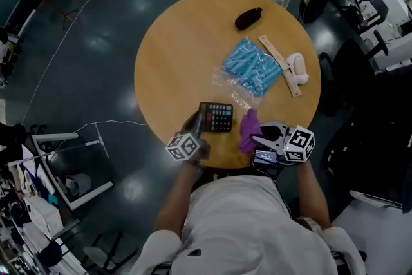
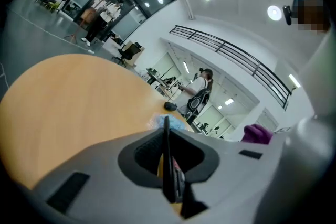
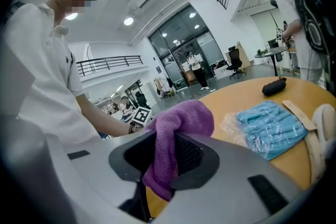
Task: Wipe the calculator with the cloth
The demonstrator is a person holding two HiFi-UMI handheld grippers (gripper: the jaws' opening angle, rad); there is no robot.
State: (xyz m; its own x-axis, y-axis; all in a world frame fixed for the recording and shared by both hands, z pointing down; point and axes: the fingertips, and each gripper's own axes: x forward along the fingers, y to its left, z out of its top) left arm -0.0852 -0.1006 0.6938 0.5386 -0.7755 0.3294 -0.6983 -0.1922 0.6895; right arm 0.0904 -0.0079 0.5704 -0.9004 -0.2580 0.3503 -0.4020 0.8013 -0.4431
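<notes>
Round wooden table (image 1: pixel 180 42) on a dark floor, open room all around. Left gripper (image 1: pixel 198 127) shut on the calculator (image 1: pixel 217 117) at its left end, near the table's near edge, keys up, long side left to right. Right gripper (image 1: pixel 257 138) clamped on purple cloth (image 1: pixel 249 129) just beside it. Forearms angled inward.

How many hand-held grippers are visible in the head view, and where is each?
2. The left hand-held gripper is at the table's near edge, shut on the calculator. The right hand-held gripper is just right of it, shut on the purple cloth. None seems hidden.
</notes>
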